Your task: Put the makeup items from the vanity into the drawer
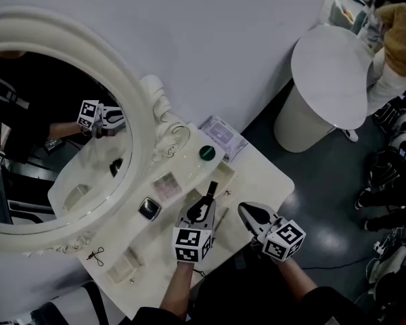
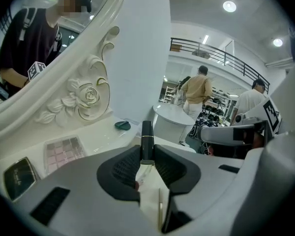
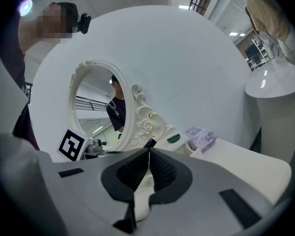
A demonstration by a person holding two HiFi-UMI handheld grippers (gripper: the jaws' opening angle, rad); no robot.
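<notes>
Though right tool (image 3: 148,156) empty, jaws together; left tool (image 2: 147,156) clamped on black tube (image 2: 147,135) beside recessed vanity tray (image 1: 223,176)

- Sticking out from the left claw (image 2: 146,157), pinched between its pads: black lipstick tube (image 2: 147,137) with gold band.
- Lying flat on the white bench (image 1: 260,176): pink eyeshadow palette (image 1: 166,185), dark compact (image 1: 149,208) just beside it.
- Sitting farther back: round green pot (image 1: 207,152).

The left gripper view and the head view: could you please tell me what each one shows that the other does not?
Only the left gripper view: a railing and ceiling lights. Only the head view: a purple box and a small dark trinket. Both: the mirror, green lid, palette, compact, and the lipstick gripped in the left tongs.
</notes>
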